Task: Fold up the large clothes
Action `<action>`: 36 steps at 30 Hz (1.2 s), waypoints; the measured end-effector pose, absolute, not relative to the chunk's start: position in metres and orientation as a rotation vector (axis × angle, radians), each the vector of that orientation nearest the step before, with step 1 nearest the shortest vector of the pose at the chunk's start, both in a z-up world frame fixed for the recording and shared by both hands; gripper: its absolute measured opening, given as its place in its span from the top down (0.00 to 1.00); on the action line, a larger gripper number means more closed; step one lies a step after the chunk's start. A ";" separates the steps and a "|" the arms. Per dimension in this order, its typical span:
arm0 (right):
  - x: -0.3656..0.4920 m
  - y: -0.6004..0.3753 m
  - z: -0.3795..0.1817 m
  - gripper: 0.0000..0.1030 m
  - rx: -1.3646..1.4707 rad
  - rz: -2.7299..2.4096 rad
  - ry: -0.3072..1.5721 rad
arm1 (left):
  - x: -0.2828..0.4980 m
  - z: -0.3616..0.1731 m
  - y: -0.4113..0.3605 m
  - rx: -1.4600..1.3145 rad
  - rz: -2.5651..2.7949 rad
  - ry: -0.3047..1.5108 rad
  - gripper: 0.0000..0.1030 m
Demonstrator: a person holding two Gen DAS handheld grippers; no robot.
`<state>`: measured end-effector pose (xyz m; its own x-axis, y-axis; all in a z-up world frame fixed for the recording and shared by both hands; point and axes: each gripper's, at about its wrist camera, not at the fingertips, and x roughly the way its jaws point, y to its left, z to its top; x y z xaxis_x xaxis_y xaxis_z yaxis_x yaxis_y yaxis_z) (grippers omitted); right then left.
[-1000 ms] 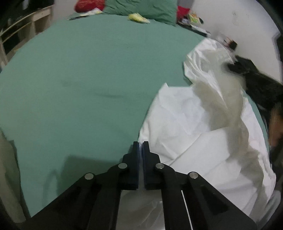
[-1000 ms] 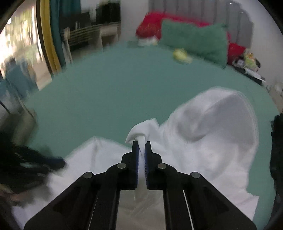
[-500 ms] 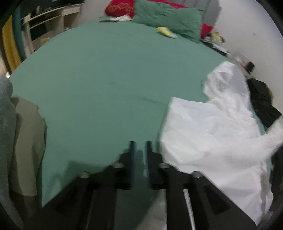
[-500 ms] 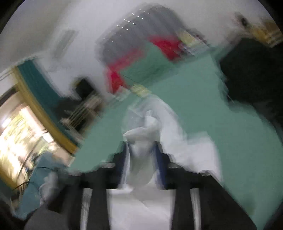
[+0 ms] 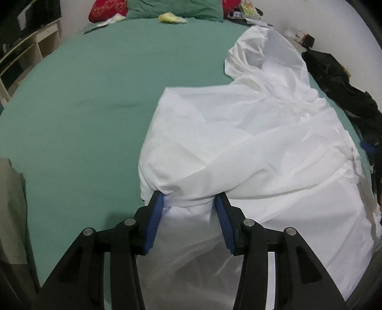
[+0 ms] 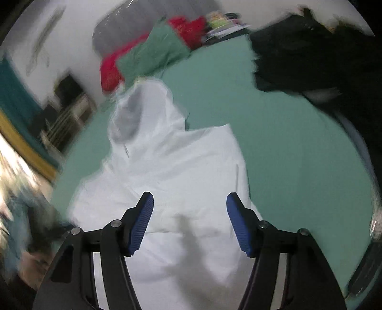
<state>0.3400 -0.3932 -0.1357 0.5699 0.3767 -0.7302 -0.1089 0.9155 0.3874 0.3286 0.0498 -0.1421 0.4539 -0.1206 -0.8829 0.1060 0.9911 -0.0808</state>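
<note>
A large white hooded garment (image 5: 238,133) lies crumpled on the green bed sheet (image 5: 83,100), its hood toward the pillows. My left gripper (image 5: 188,198) is open, its jaws straddling a bunched fold at the garment's near edge. In the right wrist view the same garment (image 6: 172,167) lies below my right gripper (image 6: 189,202), which is open and empty above the cloth. That view is blurred.
Green pillow (image 5: 174,9) and red cushion (image 5: 107,9) lie at the head of the bed. Dark clothes (image 5: 341,85) are piled along the right edge by the wall. A shelf unit (image 5: 21,52) stands left of the bed. Beige cloth (image 5: 12,209) hangs at near left.
Both grippers have opened; the right one has let go of the white cloth it held. The left gripper has moved right, onto the garment's near edge. The right view swung round.
</note>
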 end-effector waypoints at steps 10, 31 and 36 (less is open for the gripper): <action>0.422 -0.353 -0.115 0.37 0.127 0.275 0.902 | 0.341 -0.089 0.095 -0.190 -0.023 0.951 0.47; 0.582 -0.248 -0.092 0.96 -0.437 0.472 0.880 | 0.367 -0.124 0.122 -0.278 0.040 1.064 0.47; 0.512 -0.246 -0.065 0.96 -0.556 0.502 0.725 | 0.364 -0.123 0.113 -0.269 0.033 1.065 0.47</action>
